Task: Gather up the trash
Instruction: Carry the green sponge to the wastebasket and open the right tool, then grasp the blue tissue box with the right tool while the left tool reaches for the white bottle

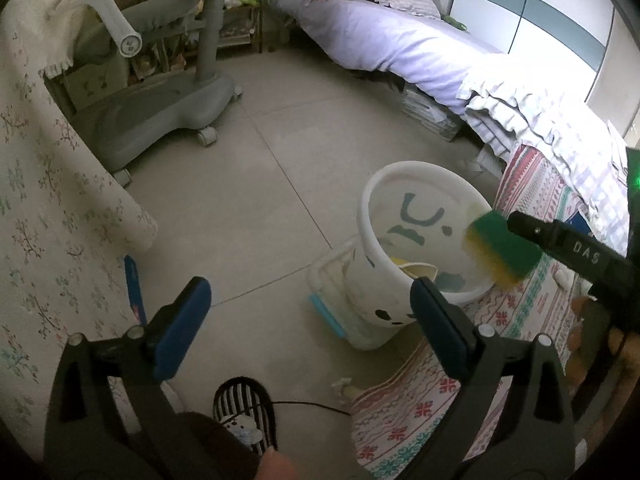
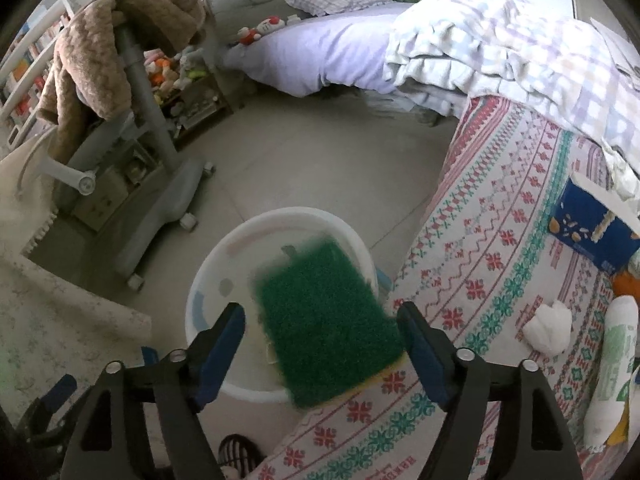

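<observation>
A green and yellow sponge [image 2: 328,320] is blurred between and just ahead of my right gripper's [image 2: 320,344] spread fingers, over the white bin [image 2: 224,256]. It touches neither pad that I can see. In the left wrist view the sponge [image 1: 500,246] hangs at the bin's [image 1: 370,216] right rim, just off the right gripper's black tip [image 1: 524,222]. The bin holds some yellow and pale scraps. My left gripper [image 1: 312,324] is open and empty, low above the floor left of the bin.
A patterned blanket [image 2: 500,280] with a blue box [image 2: 592,232], a crumpled tissue [image 2: 548,328] and a white-green packet [image 2: 612,372] lies to the right. A grey wheeled chair [image 1: 160,108] and a floral cloth [image 1: 48,200] are to the left. A striped slipper [image 1: 244,412] is on the floor.
</observation>
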Tool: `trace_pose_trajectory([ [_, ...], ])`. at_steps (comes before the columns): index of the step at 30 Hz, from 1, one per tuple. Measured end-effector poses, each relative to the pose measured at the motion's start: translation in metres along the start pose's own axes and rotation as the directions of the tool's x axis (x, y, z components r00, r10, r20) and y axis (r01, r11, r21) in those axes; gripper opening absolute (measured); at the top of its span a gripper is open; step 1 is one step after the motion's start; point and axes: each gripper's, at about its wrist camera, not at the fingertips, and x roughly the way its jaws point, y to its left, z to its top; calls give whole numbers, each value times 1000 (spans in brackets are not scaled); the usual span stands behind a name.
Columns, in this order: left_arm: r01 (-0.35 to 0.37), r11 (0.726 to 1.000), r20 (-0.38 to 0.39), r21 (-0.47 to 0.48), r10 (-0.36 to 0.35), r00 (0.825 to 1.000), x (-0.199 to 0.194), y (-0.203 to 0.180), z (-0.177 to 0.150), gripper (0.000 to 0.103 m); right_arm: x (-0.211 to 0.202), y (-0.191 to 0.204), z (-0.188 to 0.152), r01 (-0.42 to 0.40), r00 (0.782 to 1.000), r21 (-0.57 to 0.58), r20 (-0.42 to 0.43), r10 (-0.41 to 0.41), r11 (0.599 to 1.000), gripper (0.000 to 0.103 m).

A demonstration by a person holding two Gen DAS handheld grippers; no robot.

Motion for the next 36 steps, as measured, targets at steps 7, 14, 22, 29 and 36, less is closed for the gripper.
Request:
trace_pose_trajectory([
  [7,8,1000,9,23,-8,1000,-4,-7,0,100,-21,-2,2,25,1000,-44,19,-24,999,83],
  [14,75,996,-10,43,-74,997,-12,-23,0,100,-58,-20,-9,90,996,-61,16,-89,994,83],
  [22,115,990,-34,82,-112,993,-20,-49,-4,100,-103,-63,-23,189,982,-46,-21,-190,981,83],
  [29,137,974,-35,178,-133,990,-34,-83,-11,100,-134,-111,-39,268,960,-57,-67,-272,962,83],
  [36,138,941,-35,310,-134,990,-46,-121,-14,100,-145,-175,-50,316,943,47,-129,-308,948,83],
])
